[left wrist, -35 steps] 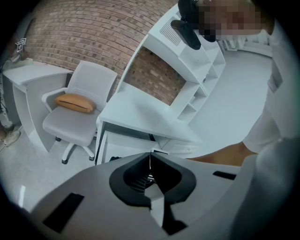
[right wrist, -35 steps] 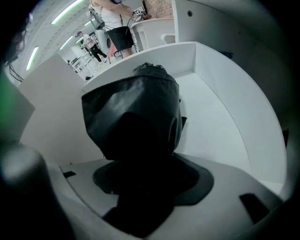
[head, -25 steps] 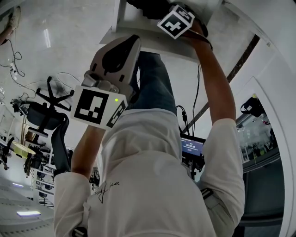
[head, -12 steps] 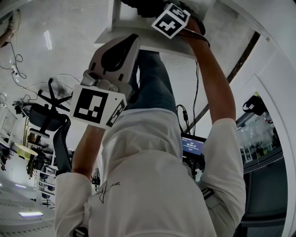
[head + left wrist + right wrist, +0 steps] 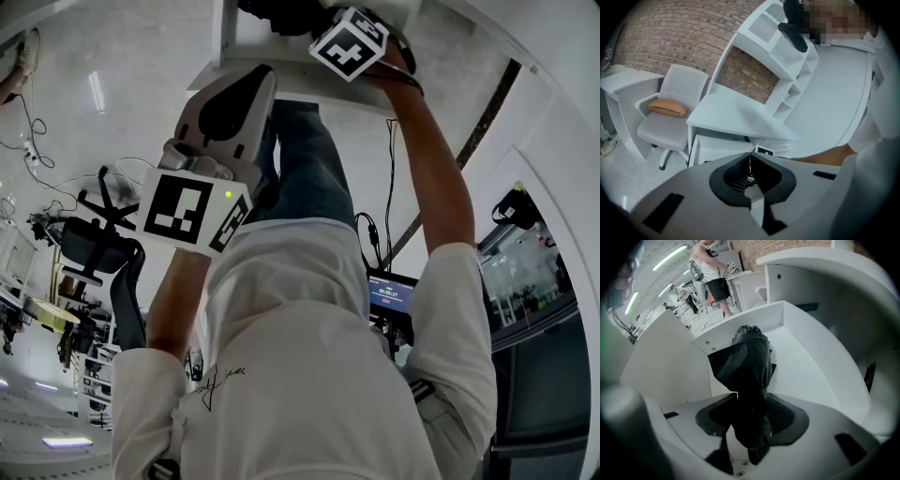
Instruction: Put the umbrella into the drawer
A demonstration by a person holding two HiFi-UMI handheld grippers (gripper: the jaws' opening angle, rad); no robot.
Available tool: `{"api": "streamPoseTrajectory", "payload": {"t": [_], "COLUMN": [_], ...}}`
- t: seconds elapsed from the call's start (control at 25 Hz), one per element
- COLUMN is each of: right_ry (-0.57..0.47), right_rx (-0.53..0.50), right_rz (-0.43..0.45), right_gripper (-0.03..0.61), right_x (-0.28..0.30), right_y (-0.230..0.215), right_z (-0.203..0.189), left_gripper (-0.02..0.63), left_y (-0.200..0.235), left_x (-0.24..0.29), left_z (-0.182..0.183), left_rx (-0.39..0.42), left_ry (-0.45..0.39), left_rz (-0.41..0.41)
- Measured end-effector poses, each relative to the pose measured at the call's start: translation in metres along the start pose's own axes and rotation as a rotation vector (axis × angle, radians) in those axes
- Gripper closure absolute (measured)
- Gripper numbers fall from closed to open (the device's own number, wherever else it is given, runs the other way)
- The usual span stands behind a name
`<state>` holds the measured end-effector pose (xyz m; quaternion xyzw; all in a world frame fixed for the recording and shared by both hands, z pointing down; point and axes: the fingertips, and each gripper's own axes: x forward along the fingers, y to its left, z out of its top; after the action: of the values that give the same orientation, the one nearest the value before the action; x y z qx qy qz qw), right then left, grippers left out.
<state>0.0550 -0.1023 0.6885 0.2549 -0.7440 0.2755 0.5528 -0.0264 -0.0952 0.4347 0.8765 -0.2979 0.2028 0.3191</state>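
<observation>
Since a second ago the right gripper (image 5: 753, 398) has hardly shifted in the head view. Its marker cube (image 5: 349, 44) has turned a little over the open drawer (image 5: 806, 371), and its jaws have just been closing in with the umbrella (image 5: 747, 362) between them.

Nearest in the head view is the person's white shirt (image 5: 300, 356), with a bare forearm (image 5: 431, 178) reaching out to the right gripper. The left gripper (image 5: 750, 156) is held closer in, off to the left and apart from the drawer. Its jaws are together, tips meeting, with nothing between them.

The right gripper points steeply down into the drawer. Its jaws stand apart on either side of the folded black umbrella, whose near end sits between the pads. The ribbed face of one pad shows bare beside it, and no firm pinch can be made out. The rest of the umbrella runs down inside the white drawer, its far end close to the far wall. Whether it rests on the drawer floor cannot be told.

In the left gripper view the white counter (image 5: 736, 117) lies above the pulled-out drawer. Beyond it stands a white shelf unit (image 5: 783, 61). To the left is a pale chair (image 5: 670, 129) with a tan cushion (image 5: 667, 107) on its seat, and behind it all a brick wall (image 5: 670, 42).
</observation>
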Motion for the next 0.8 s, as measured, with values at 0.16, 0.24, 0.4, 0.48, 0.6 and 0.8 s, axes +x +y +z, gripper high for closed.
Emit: {"api": "streamPoseTrajectory", "payload": {"t": [0.16, 0.24, 0.4, 0.48, 0.6, 0.8], "right_ry": [-0.027, -0.042, -0.064, -0.075, -0.104, -0.135], "right_rx": [0.043, 0.051, 0.069, 0.091, 0.141, 0.196], "right_rz": [-0.01, -0.019, -0.045, -0.06, -0.064, -0.068], "right_gripper": [0.409, 0.443, 0.521, 0.533, 0.54, 0.548], "right_x": [-0.007, -0.011, -0.019, -0.024, -0.03, -0.046], "right_y": [-0.003, -0.002, -0.003, -0.006, -0.009, -0.01], "right_z": [-0.003, -0.002, -0.004, -0.005, -0.006, -0.011], "left_gripper": [0.597, 0.597, 0.597, 0.597, 0.597, 0.597], "left_y": [-0.004, -0.005, -0.009, -0.01, -0.01, -0.012], "left_x": [0.0, 0.0, -0.001, -0.001, -0.002, -0.007], "left_z": [0.001, 0.002, 0.004, 0.006, 0.007, 0.01], "left_rx": [0.006, 0.01, 0.013, 0.011, 0.01, 0.017], "left_ry": [-0.002, -0.004, -0.013, -0.02, -0.03, -0.041], "left_rz": [-0.008, -0.01, -0.012, -0.012, -0.009, -0.002]}}
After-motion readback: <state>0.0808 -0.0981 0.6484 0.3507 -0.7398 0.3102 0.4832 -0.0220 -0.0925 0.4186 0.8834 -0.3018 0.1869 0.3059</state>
